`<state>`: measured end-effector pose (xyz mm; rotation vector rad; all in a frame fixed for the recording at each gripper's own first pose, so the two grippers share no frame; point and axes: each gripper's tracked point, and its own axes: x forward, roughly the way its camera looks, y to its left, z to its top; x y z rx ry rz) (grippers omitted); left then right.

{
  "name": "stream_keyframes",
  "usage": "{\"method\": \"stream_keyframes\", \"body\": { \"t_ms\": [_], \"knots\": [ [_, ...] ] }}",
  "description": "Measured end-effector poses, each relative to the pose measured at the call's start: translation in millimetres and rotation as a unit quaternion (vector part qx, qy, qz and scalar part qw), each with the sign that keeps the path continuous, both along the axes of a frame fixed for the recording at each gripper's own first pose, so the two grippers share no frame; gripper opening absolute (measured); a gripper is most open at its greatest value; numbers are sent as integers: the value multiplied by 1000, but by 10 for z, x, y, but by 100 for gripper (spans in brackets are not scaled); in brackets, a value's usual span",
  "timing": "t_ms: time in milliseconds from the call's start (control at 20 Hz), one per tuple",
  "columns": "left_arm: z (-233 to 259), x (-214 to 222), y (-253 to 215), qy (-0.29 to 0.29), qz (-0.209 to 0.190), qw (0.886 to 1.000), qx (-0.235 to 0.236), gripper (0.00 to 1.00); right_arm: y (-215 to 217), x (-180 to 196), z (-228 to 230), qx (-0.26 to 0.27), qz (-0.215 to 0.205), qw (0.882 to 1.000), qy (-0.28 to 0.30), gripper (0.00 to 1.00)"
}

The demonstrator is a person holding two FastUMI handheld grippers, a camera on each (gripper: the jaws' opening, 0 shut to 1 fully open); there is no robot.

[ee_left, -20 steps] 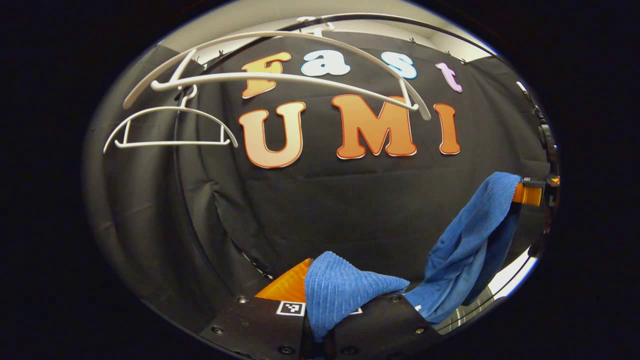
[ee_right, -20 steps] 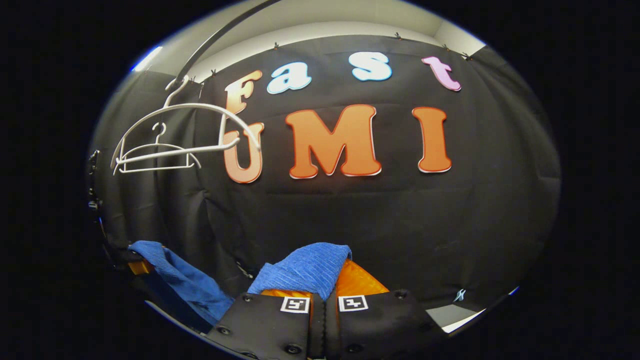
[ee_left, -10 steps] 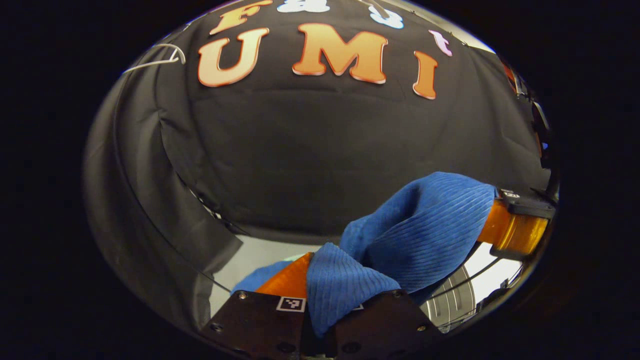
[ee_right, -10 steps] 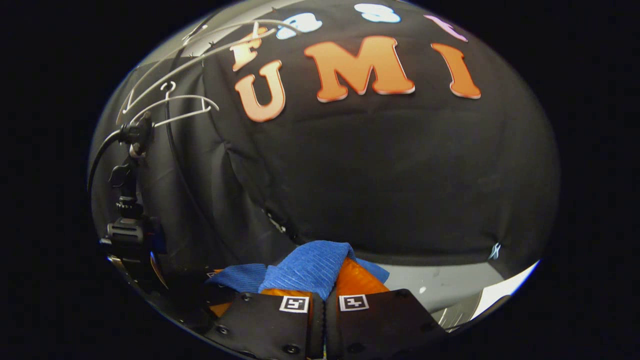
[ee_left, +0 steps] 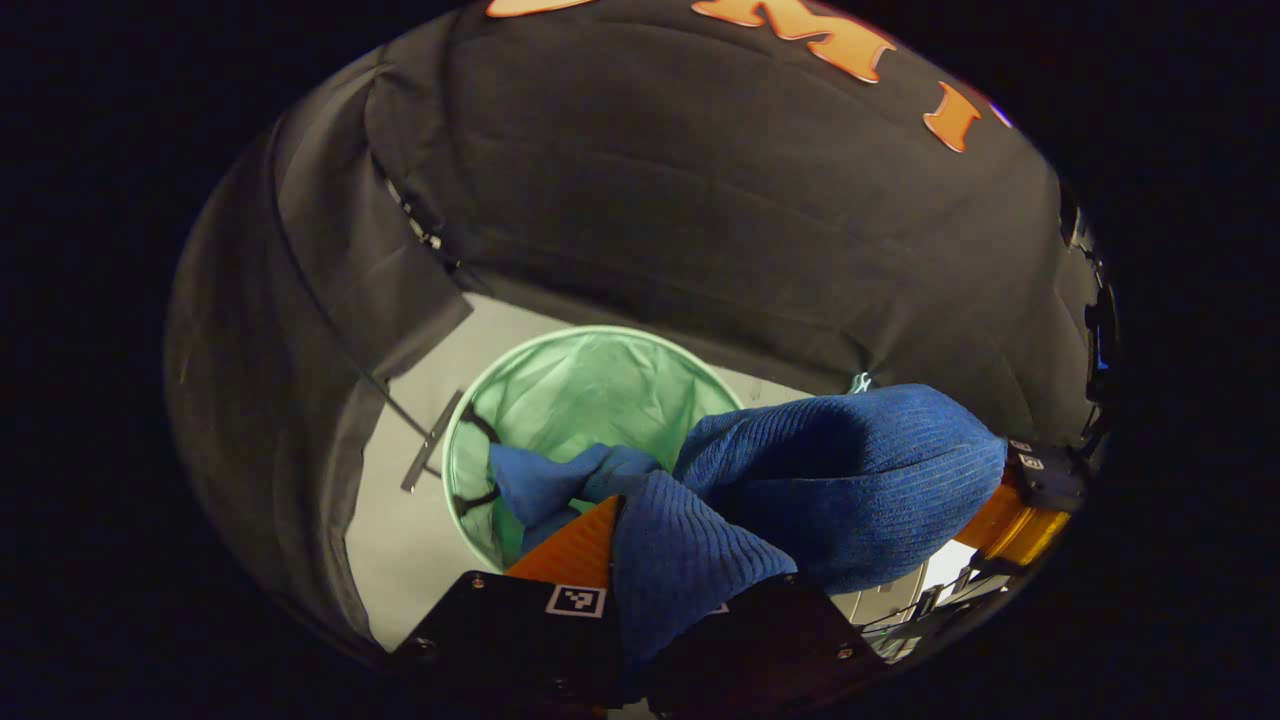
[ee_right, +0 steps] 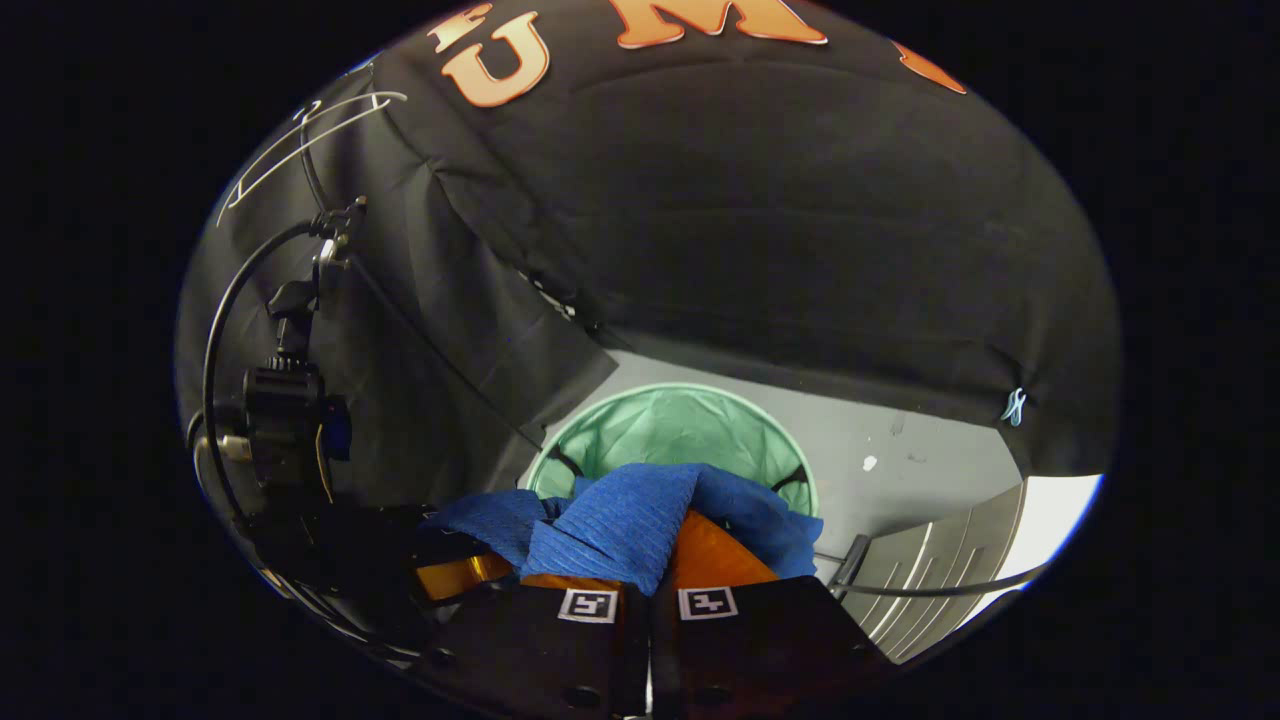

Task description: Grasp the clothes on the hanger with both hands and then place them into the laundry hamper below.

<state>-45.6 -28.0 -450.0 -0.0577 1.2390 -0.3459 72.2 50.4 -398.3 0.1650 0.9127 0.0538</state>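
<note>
Above green hamper (ee_left: 560,400): both grippers (ee_left: 640,590) (ee_right: 648,570) clamp blue garment (ee_left: 840,480).

A blue garment (ee_left: 850,480) of soft ribbed knit cloth is seen. The laundry hamper (ee_right: 680,425) is made of thin, crinkled pale-green fabric. The floor (ee_right: 900,450) looks smooth and matt grey; the wall cloth (ee_left: 700,200) is matt.

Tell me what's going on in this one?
A person is holding a blue garment between two hand-held grippers, the left hand-held gripper and the right hand-held gripper, each shut on a fold of it. The cloth hangs bunched over a green laundry hamper on the floor, part of it already dipping inside. Neither has let go.
</note>
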Motion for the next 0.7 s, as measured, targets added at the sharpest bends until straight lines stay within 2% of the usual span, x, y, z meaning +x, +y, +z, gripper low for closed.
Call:
{"method": "stream_keyframes", "body": {
  "t_ms": [100, 300, 350, 400, 450, 550, 600, 650, 700],
  "knots": [
    [-59, -71, 88, 14, 9, 1000, 6, 14, 39, -103, -120, -5, 5, 1000, 25, 9],
    [-87, -176, 138, 28, 7, 1000, 13, 30, 109, -186, -377, -20, 16, 998, 59, 9],
    [-95, -181, 144, 27, 6, 1000, 12, 30, 123, -224, -430, -20, 19, 997, 66, 11],
    [-94, -195, 142, 29, 3, 1000, 12, 51, 145, -250, -489, -19, 24, 997, 75, 7],
    [-105, -243, 181, 31, 2, 999, 15, 62, 169, -277, -540, -17, 28, 996, 81, 19],
    [-149, -320, 308, 35, 1, 999, 30, 86, 160, -341, -622, -18, 24, 995, 93, 19],
    [-162, -303, 386, 34, 5, 998, 44, 100, 119, -374, -640, -21, 15, 995, 98, 46],
    [-198, -339, 448, 39, 8, 998, 49, 95, 70, -431, -681, -22, 3, 995, 101, 73],
    [-184, -376, 462, 44, 17, 998, 43, 95, 49, -428, -690, -16, -11, 994, 104, 100]
  ]
}}
